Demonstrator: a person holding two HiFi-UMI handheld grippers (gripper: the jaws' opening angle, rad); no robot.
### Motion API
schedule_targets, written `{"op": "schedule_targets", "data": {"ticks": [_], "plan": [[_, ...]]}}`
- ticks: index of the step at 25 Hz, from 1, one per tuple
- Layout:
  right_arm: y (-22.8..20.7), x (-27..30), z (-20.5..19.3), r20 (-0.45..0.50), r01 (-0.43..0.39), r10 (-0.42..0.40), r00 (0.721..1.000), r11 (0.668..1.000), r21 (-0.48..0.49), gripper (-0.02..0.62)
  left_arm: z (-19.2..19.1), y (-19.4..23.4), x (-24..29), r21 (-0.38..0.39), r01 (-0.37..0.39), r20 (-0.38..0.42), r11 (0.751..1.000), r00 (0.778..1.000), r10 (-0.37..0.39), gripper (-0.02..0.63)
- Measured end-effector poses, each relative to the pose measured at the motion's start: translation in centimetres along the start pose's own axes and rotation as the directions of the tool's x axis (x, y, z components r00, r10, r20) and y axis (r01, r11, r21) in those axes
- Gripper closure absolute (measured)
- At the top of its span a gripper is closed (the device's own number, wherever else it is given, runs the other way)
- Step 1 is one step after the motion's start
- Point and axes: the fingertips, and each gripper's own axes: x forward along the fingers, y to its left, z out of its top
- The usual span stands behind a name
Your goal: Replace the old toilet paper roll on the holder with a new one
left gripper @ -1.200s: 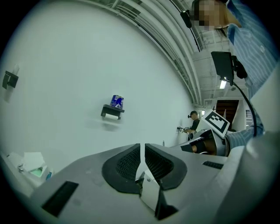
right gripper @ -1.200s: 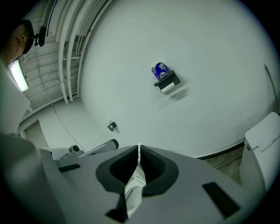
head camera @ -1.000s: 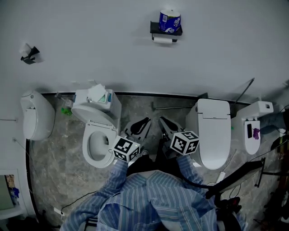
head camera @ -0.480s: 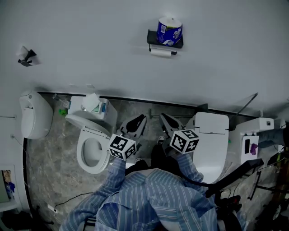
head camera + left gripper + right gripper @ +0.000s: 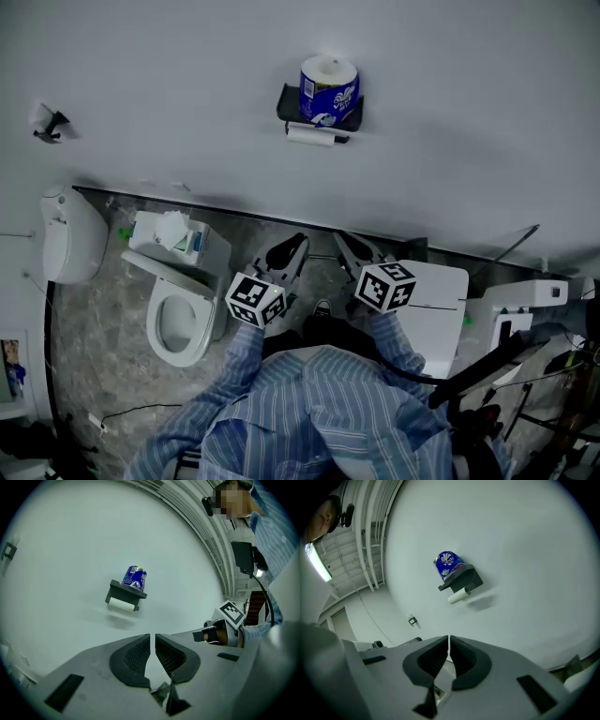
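While both grippers are held well away from the wall (image 5: 469,112), nothing is gripped. The jaws of the left gripper (image 5: 153,638) are brought together with only a hair of gap and are empty, and the jaws of the right gripper (image 5: 449,640) are pressed together too, with nothing between them.

In the head view the holder (image 5: 319,114) is seen on the wall at 12 o'clock from the grippers. The new roll (image 5: 329,86), in a blue wrapper (image 5: 323,96), is stood upright on top of the holder. The old roll (image 5: 313,137) — thin, white, almost used up — is hung just beneath, at 6 o'clock of the new one.

The new roll is judged to be light and soft, easy to dent, and the wrapper may be a little slippery. It is best taken across its round side, near the middle, with a mild squeeze. The old roll is probably little more than a core, easily flattened, so it is better taken near one end.

Counted are two rolls, one holder and two grippers — also an open toilet (image 5: 178,323) at 8 o'clock of the left gripper and a closed toilet (image 5: 441,300) at 4 o'clock of the right gripper.
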Motion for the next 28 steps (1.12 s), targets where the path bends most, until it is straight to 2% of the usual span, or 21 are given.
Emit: {"op": "schedule_targets", "data": {"ticks": [8,13,22,25,28], "plan": [[-3.1,1.7,1.6,-0.028,-0.060,0.061,0.998,0.998,0.021,0.581,0.1,1.0,3.4,0.001,-0.050,-0.011,0.999,0.999,0.050,0.574],[-4.0,2.6,2.1,-0.038,-0.080,0.082,0.996,0.996,0.045,0.581,1.3,2.3,4.4,-0.044,-0.086,0.014,0.995,0.996,0.087,0.573],[-5.5,4.0,2.6,-0.025,-0.050,0.052,0.998,0.994,0.097,0.581,1.3,4.1,6.7,-0.167,-0.035,-0.029,0.985,0.999,0.031,0.561],[-6.1,4.6,3.6,-0.010,-0.027,0.028,1.000,0.995,0.101,0.581,2.3,5.2,8.0,-0.209,0.003,-0.010,0.978,1.000,-0.005,0.533],[-6.6,5.5,4.8,0.013,-0.005,0.004,1.000,0.994,0.112,0.581,3.8,6.2,9.2,-0.279,0.051,0.031,0.959,0.999,-0.044,0.499]]}}
